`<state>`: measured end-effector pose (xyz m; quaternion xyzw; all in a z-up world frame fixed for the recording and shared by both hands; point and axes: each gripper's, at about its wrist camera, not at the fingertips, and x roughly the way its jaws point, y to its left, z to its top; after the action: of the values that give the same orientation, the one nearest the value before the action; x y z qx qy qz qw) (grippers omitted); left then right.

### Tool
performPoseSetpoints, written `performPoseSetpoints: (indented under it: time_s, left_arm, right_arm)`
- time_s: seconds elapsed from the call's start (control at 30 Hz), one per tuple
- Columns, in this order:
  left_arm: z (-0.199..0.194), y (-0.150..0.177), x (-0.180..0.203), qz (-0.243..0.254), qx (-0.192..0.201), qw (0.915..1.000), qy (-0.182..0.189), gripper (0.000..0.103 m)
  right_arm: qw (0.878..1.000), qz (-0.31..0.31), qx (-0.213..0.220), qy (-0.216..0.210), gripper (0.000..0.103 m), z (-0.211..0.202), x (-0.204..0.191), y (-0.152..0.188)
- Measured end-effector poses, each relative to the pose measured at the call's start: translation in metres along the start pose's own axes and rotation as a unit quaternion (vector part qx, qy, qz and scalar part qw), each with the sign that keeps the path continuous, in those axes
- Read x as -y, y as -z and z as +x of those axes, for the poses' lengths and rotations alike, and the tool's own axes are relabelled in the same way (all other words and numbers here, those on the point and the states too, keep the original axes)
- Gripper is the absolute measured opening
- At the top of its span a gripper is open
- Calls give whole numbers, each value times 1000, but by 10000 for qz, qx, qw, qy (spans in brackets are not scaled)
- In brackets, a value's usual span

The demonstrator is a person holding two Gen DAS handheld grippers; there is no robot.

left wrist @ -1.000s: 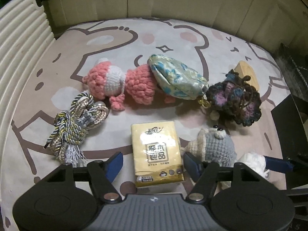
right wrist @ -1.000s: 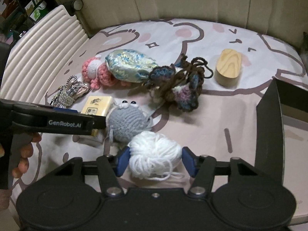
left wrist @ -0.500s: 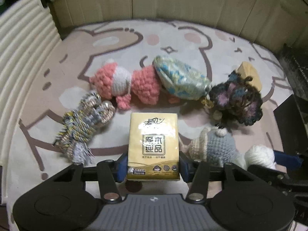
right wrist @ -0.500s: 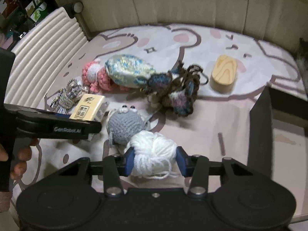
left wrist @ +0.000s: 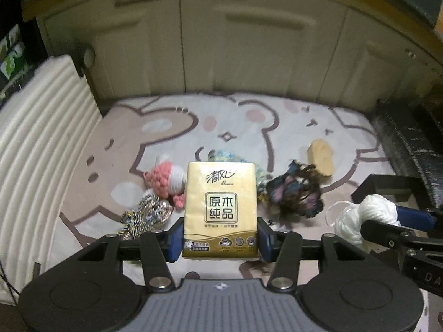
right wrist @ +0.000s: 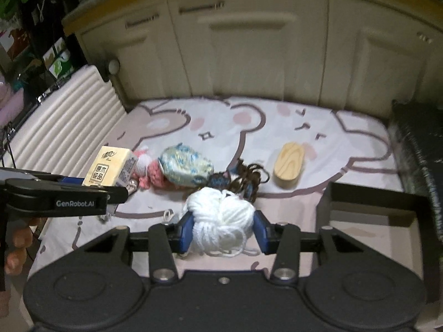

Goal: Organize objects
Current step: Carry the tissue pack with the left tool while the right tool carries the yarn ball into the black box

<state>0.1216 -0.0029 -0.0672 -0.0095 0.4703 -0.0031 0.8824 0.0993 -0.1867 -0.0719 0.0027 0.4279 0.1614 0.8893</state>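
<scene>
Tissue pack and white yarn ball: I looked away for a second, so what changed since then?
The left gripper closed on the tissue pack and lifted it off the mat; the right gripper did likewise with the white yarn ball. The pink crochet doll, wooden block and brocade pouch stayed put.

Your left claw (left wrist: 220, 239) holds the tissue pack (left wrist: 220, 210) above the mat (left wrist: 166, 127), left of the yarn ball (right wrist: 221, 221) in your right claw (right wrist: 223, 233). Behind them the doll (left wrist: 166, 179), pouch (right wrist: 185, 167) and wood block (right wrist: 289, 168) lie in a row, left to right. The box (right wrist: 373, 202) stands right of the yarn ball.
</scene>
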Motion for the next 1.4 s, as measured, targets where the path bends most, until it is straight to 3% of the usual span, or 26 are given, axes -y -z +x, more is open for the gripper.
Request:
performPoseSetpoints:
  time_s: [0.33, 0.77, 1.07, 1.4]
  left_arm:
    - [-50, -10, 43, 264, 319, 9991, 126, 53]
    - [-62, -28, 145, 867, 380, 9930, 705, 53]
    - [-38, -26, 200, 870, 40, 9876, 1303, 52]
    - [18, -3, 227, 489, -542, 9842, 1612, 52]
  right_arm:
    - [9988, 129, 373, 289, 46, -55, 30, -3]
    - [9916, 619, 533, 1002, 46, -101, 118, 0]
    - [9853, 944, 268, 1401, 46, -96, 167, 12]
    - [9802, 1090, -343, 1620, 46, -69, 188, 31]
